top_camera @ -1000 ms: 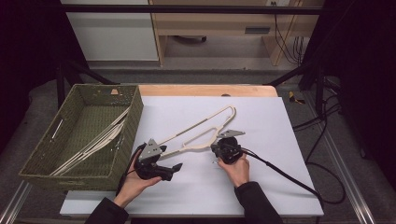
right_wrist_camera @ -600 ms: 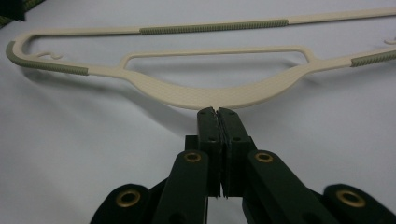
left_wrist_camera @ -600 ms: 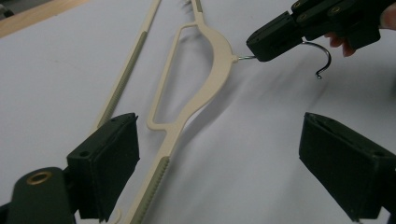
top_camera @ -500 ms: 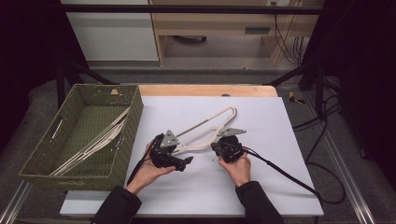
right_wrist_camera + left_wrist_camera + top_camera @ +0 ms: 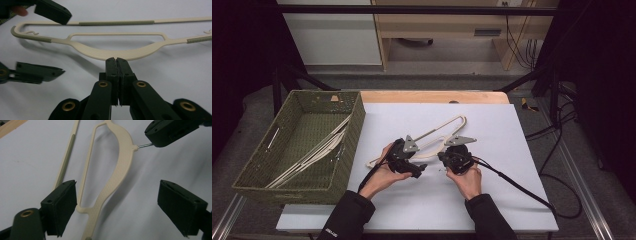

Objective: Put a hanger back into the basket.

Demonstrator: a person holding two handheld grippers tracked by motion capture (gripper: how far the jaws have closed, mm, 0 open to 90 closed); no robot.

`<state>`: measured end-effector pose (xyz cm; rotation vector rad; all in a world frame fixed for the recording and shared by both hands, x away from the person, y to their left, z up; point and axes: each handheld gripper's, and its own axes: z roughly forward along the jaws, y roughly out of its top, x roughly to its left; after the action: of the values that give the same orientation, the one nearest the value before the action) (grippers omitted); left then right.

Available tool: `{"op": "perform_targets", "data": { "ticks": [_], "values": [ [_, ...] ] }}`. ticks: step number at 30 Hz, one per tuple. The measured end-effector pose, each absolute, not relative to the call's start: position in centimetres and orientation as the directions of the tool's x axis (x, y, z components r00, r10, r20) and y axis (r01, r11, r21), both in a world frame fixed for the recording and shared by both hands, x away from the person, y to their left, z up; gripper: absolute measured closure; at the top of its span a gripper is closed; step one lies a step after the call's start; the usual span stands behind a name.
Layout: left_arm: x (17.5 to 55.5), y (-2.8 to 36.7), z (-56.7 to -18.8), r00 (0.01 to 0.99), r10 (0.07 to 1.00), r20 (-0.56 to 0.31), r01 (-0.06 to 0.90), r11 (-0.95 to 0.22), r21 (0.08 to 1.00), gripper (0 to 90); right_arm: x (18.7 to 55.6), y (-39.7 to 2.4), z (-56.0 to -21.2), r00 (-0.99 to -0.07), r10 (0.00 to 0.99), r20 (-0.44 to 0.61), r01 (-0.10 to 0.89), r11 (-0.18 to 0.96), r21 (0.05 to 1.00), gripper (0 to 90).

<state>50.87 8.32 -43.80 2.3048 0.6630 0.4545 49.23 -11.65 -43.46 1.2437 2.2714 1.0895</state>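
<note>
The cream hanger (image 5: 438, 136) lies flat on the white table (image 5: 492, 200), its long axis running diagonally from near the basket toward the far right, its metal hook stem pointing back at you. Your right gripper (image 5: 451, 159) has its 2 jaws pressed together on that stem at the hanger's middle (image 5: 117, 55). Your left gripper (image 5: 117, 202) is spread wide, 1 jaw on each side of the hanger's shoulder without touching it, and its jaws have just been closing slightly. The green woven basket (image 5: 342, 170) stands just left, holding more hangers (image 5: 312, 156); nothing blocks your reach.
</note>
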Motion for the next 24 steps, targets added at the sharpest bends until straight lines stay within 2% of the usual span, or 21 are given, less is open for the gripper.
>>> {"op": "perform_targets", "data": {
  "ticks": [8, 13, 14, 21, 24],
  "values": [
    [51.9, 6.4, -44.4, 0.814, 0.549, 0.187, 0.310, -0.685, 0.659, 28.2, 49.0, -11.7, -43.0, -0.560, 0.824, 0.084, 0.573, 0.312, 0.758, 89.3],
    [52.2, 5.6, -45.0, 0.807, 0.546, 0.223, 0.286, -0.693, 0.662, 40.9, 48.9, -11.8, -42.7, -0.566, 0.820, 0.088, 0.569, 0.310, 0.762, 89.3],
    [52.2, 5.4, -45.1, 0.805, 0.545, 0.234, 0.278, -0.695, 0.663, 40.9, 48.9, -11.8, -42.7, -0.566, 0.820, 0.088, 0.569, 0.310, 0.762, 89.3],
    [52.3, 5.2, -45.0, 0.816, 0.524, 0.244, 0.261, -0.712, 0.652, 58.6, 48.7, -11.8, -42.3, -0.562, 0.821, 0.105, 0.572, 0.293, 0.766, 89.4],
    [52.1, 4.9, -45.4, 0.823, 0.504, 0.262, 0.243, -0.729, 0.639, 61.4, 48.6, -11.9, -42.1, -0.574, 0.812, 0.101, 0.557, 0.297, 0.776, 90.0]
  ]
}}
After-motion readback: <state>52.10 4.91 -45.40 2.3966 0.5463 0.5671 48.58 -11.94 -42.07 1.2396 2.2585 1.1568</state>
